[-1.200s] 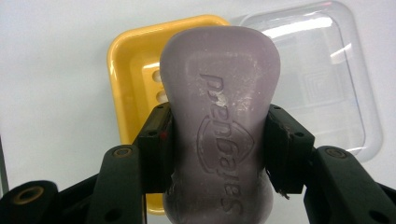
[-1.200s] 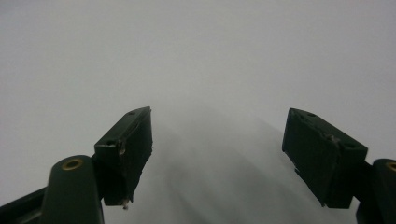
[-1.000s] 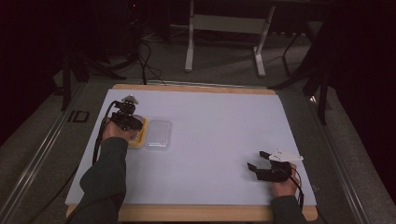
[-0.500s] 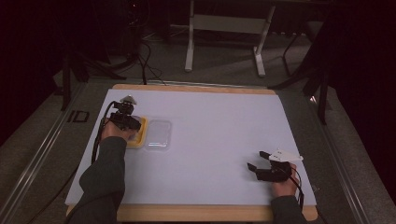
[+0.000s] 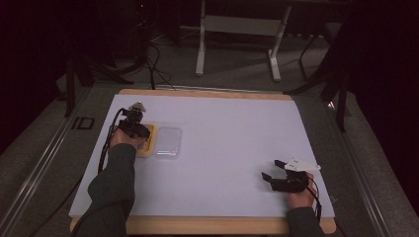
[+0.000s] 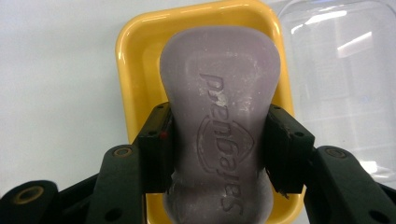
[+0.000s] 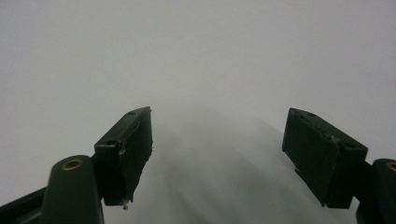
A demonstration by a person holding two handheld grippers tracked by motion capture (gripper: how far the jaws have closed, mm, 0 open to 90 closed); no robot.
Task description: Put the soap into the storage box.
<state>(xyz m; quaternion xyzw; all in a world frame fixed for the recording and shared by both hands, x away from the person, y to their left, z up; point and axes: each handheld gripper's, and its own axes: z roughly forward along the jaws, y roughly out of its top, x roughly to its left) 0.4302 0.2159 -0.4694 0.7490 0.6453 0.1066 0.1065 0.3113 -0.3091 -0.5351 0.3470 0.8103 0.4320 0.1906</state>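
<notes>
While the left claw (image 6: 217, 140) clamps the purple soap bar (image 6: 219, 116) at its narrowed waist over the yellow soap dish (image 6: 128, 56), expect a dense, hard, slippery bar; the right claw (image 7: 219, 154) gapes empty.

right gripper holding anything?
No: the right gripper has its jaws spread wide over the bare white table, nothing between them.

desk (image 5: 232, 148): white top, wooden edge, centre of frame | clear lid (image 5: 167, 142): left of centre | grey stand (image 5: 239, 29): top centre | cables (image 5: 158, 69): upper left floor
</notes>
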